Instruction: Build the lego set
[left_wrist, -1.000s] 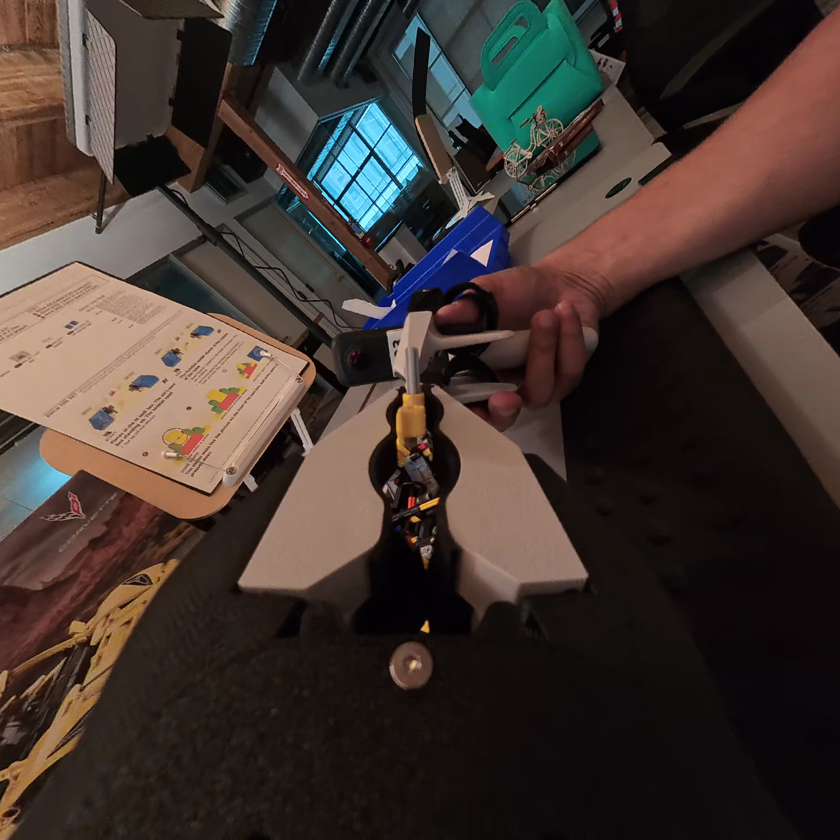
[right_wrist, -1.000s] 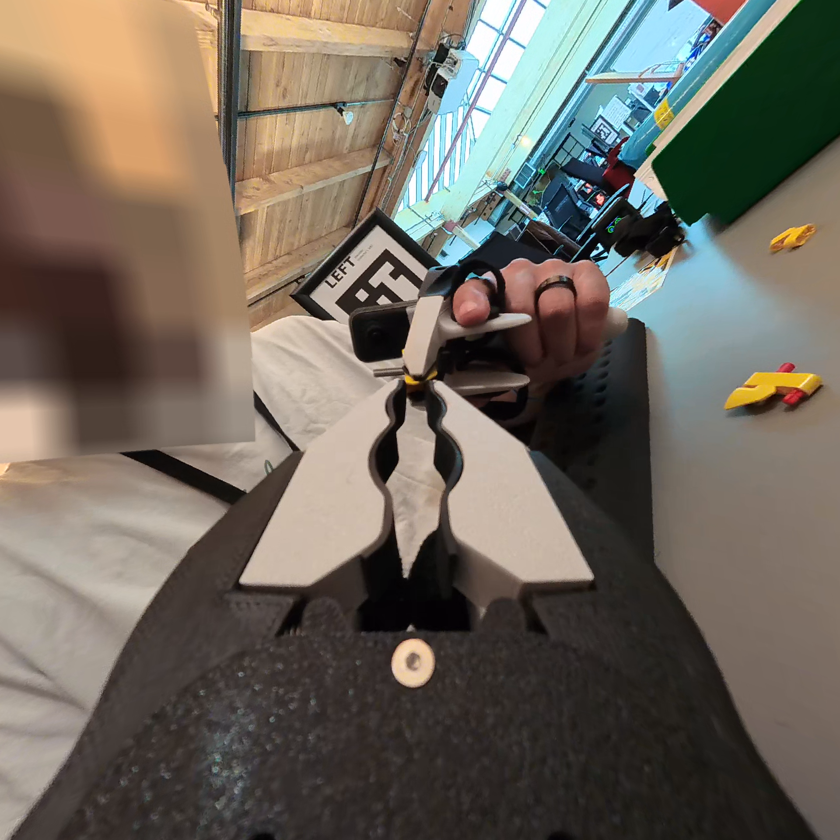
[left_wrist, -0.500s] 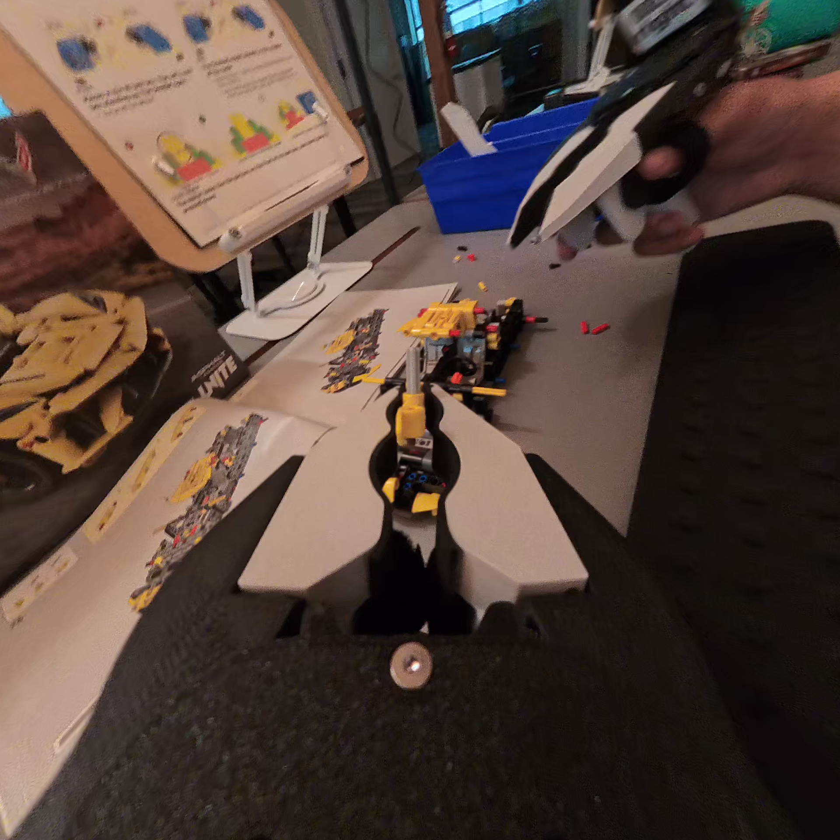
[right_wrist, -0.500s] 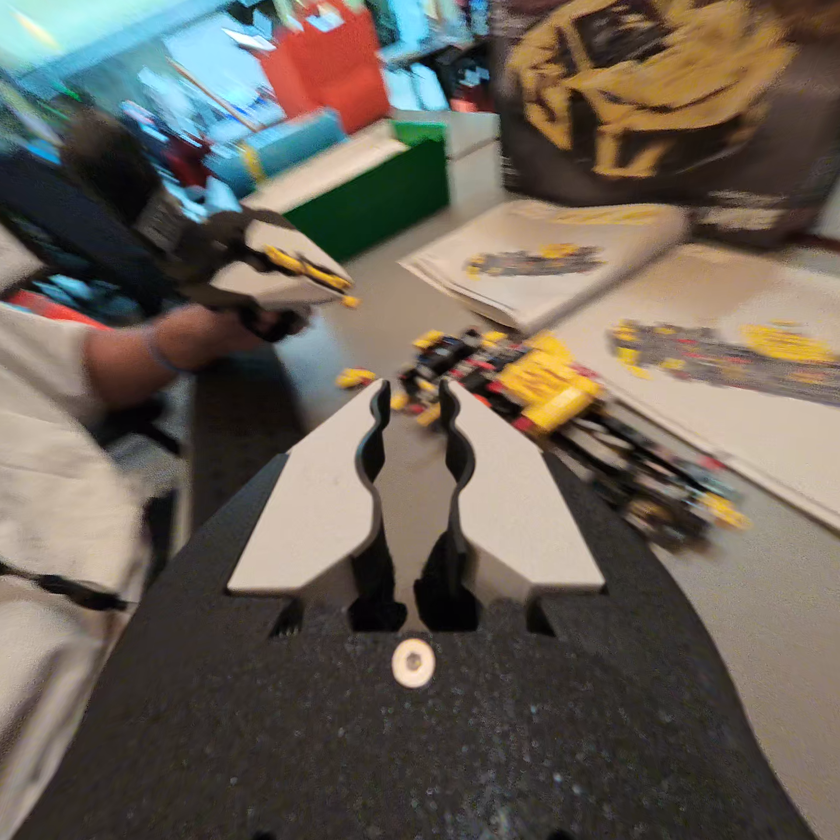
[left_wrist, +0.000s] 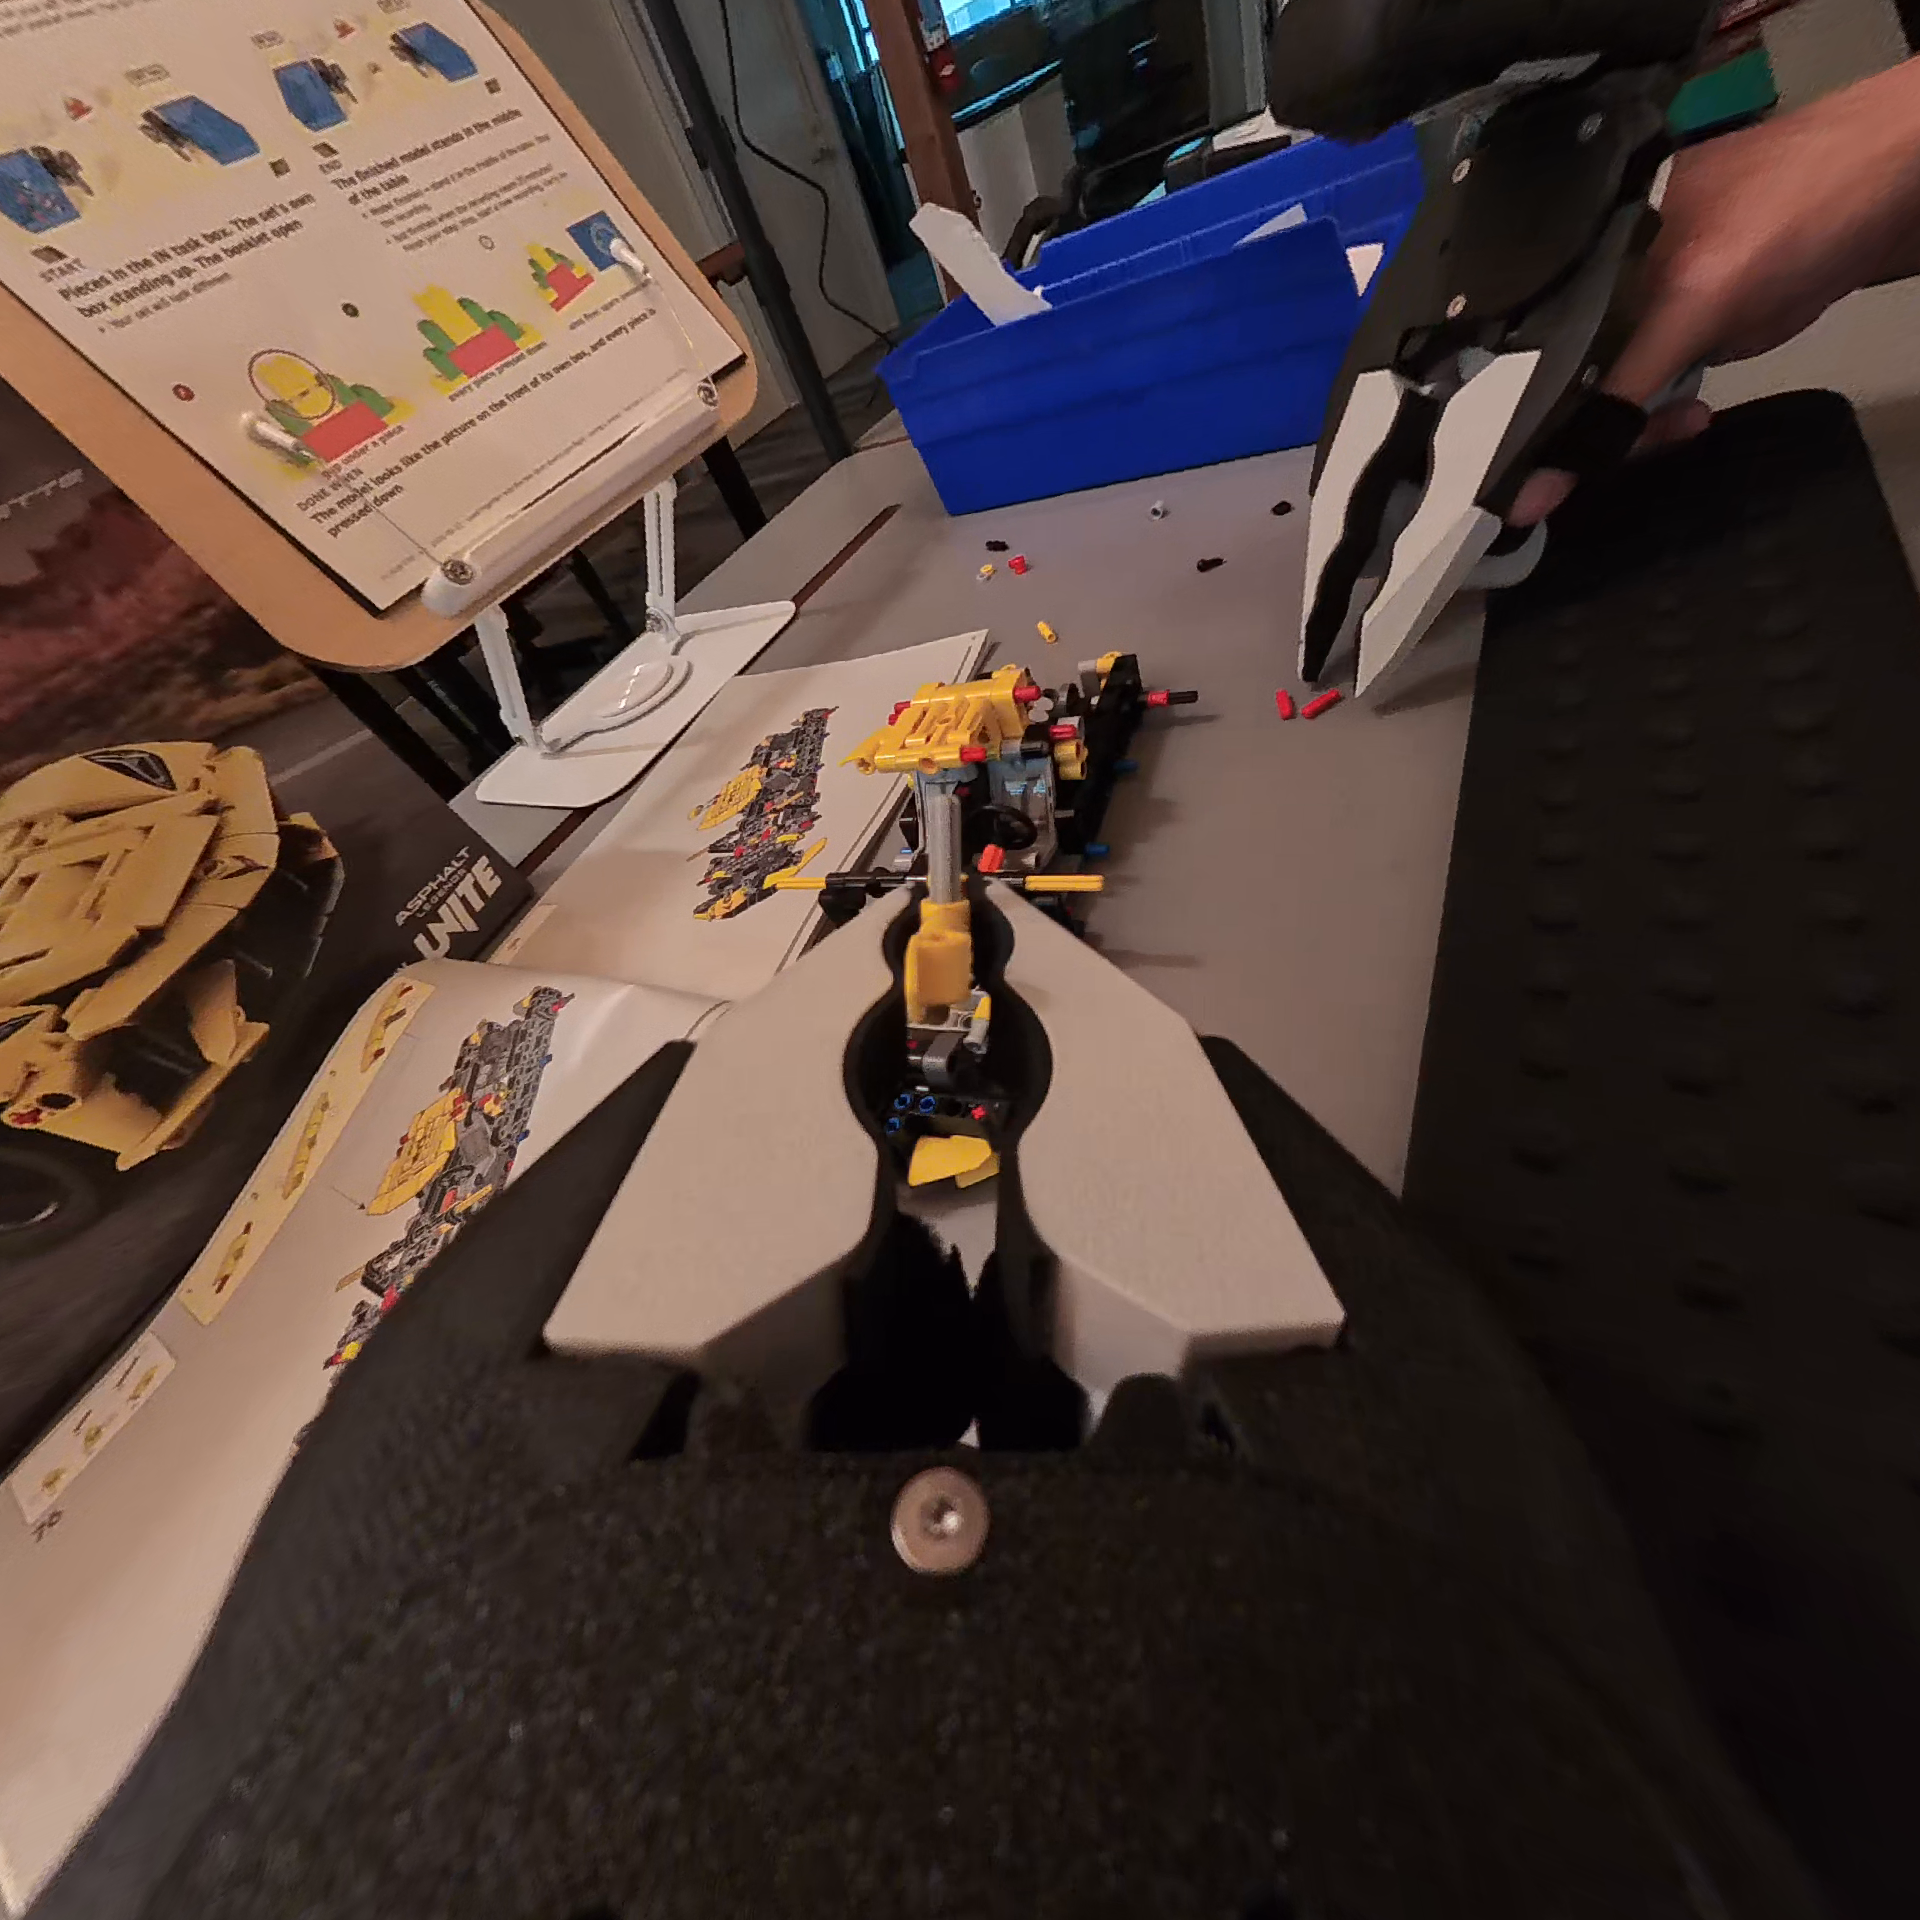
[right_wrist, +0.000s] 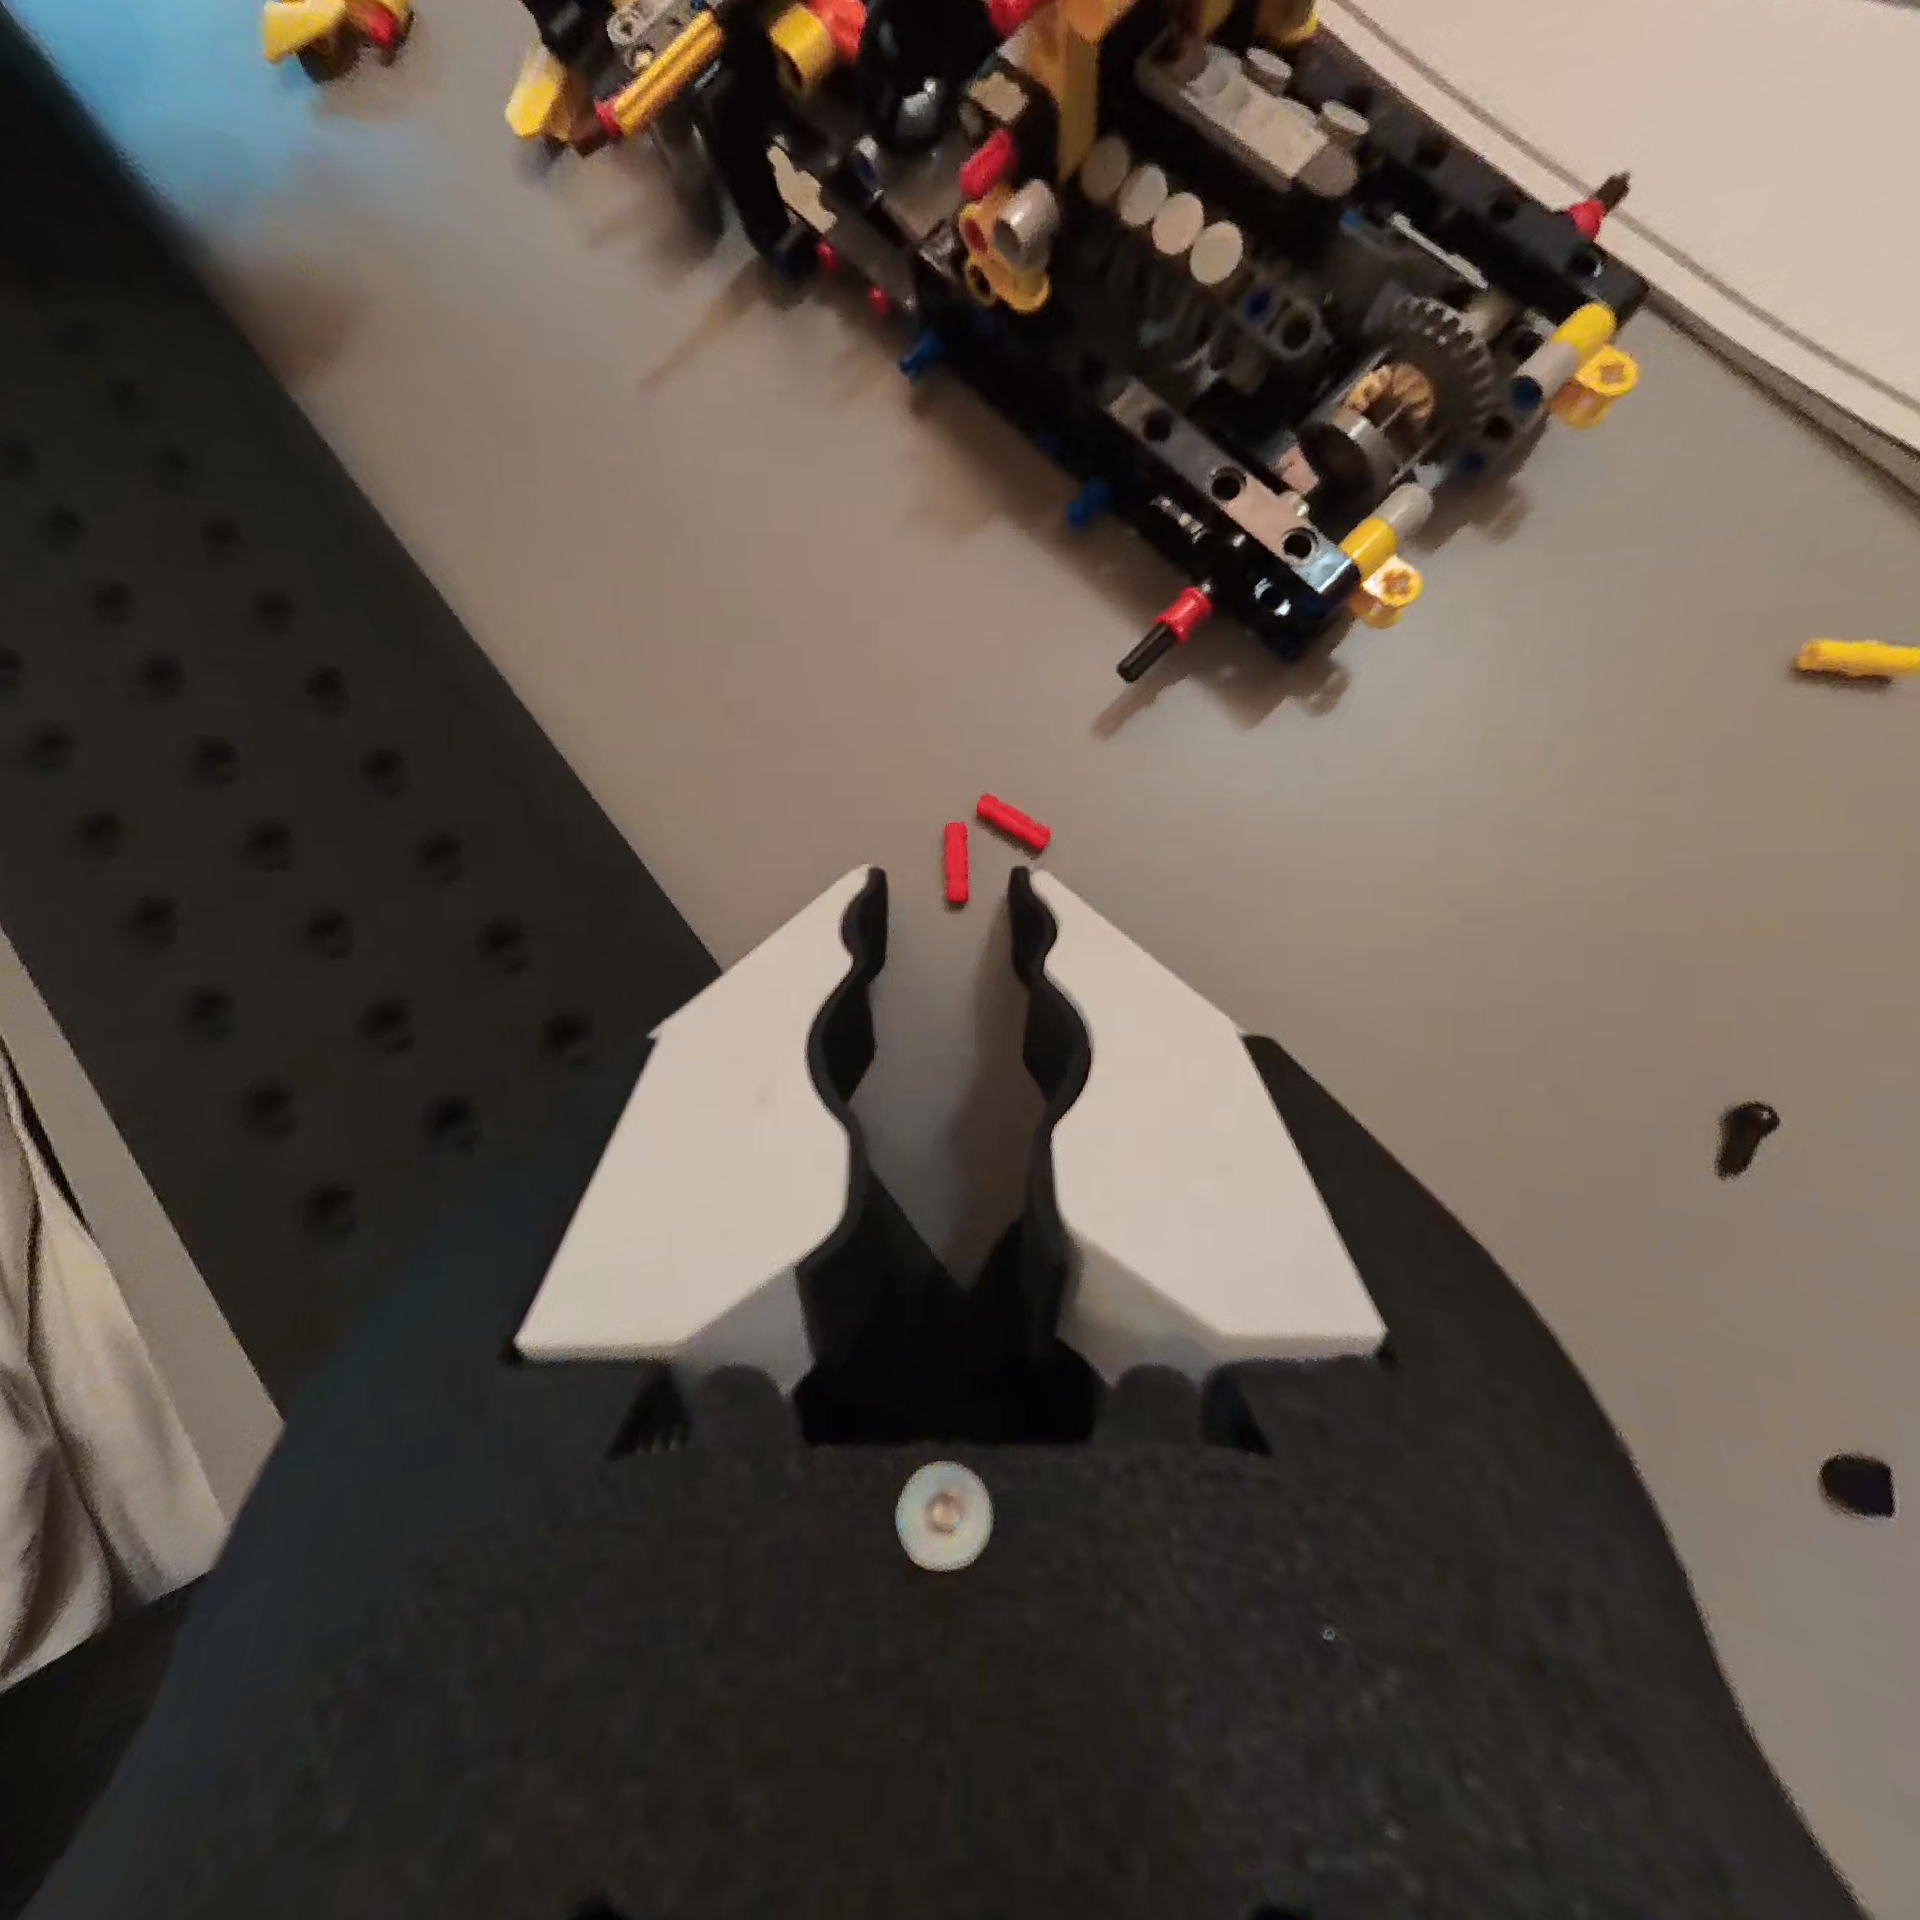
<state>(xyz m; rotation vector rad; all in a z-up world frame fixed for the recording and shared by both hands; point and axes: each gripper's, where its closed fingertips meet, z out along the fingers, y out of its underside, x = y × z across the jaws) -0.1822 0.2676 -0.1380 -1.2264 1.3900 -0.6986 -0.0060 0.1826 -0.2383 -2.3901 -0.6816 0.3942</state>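
Your tongs (right_wrist: 948, 883) have matt pale plastic fingers on a rough, grainy black body with a shiny metal screw (right_wrist: 943, 1514). The desk (right_wrist: 1351, 935) looks smooth and matt grey, the bin (left_wrist: 1143, 343) glossy blue plastic, the booklet (left_wrist: 665, 831) paper.

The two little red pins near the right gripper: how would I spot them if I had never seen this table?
Find the half-built black and yellow car chassis on the grey table. Just off its near end, the open right gripper points at two short red pins lying loose and close together. They are the only red bits lying free right at those fingertips; the other loose bits nearby are yellow or black.
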